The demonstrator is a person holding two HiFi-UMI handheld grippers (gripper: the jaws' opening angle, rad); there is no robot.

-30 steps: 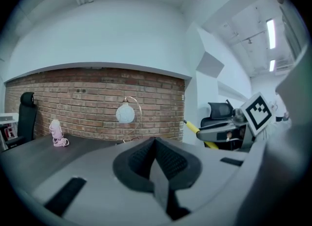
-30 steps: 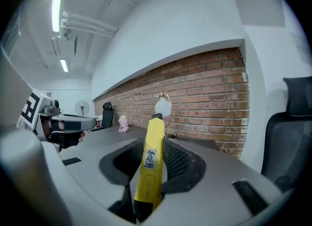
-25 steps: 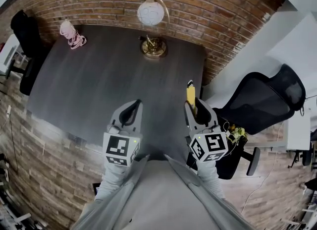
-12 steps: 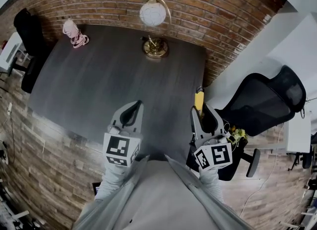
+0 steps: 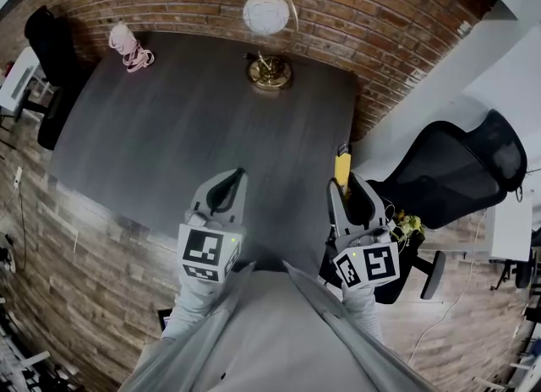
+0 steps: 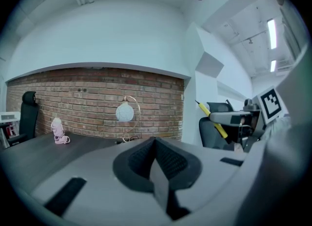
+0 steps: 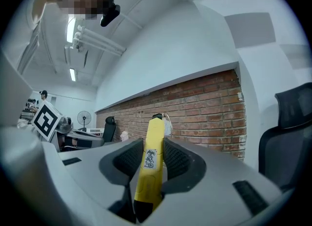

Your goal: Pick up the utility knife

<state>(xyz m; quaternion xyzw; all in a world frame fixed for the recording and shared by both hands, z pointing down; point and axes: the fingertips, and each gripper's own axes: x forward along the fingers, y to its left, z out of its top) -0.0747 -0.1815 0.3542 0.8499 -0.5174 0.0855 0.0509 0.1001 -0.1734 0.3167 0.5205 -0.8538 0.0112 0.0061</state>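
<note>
The yellow utility knife [image 7: 150, 166] stands clamped between the pads of my right gripper [image 7: 148, 158], its black tip sticking out past the jaws. In the head view the right gripper [image 5: 347, 192] is held off the dark table's right edge, above the floor, with the knife [image 5: 341, 166] pointing forward. The left gripper view catches the knife [image 6: 214, 120] as a thin yellow bar at the right. My left gripper [image 5: 226, 192] hovers over the near edge of the dark table [image 5: 169, 128], its jaws pressed together with nothing between them [image 6: 156, 159].
A brass lamp with a white globe [image 5: 267, 23] stands at the table's far edge by the brick wall. A pink bundle [image 5: 127, 46] lies at the far left corner. Black office chairs stand at the right [image 5: 456, 171] and far left [image 5: 46, 35].
My right gripper has carried the knife to the right and slightly up, off the table's right edge. The left gripper has stayed put.
</note>
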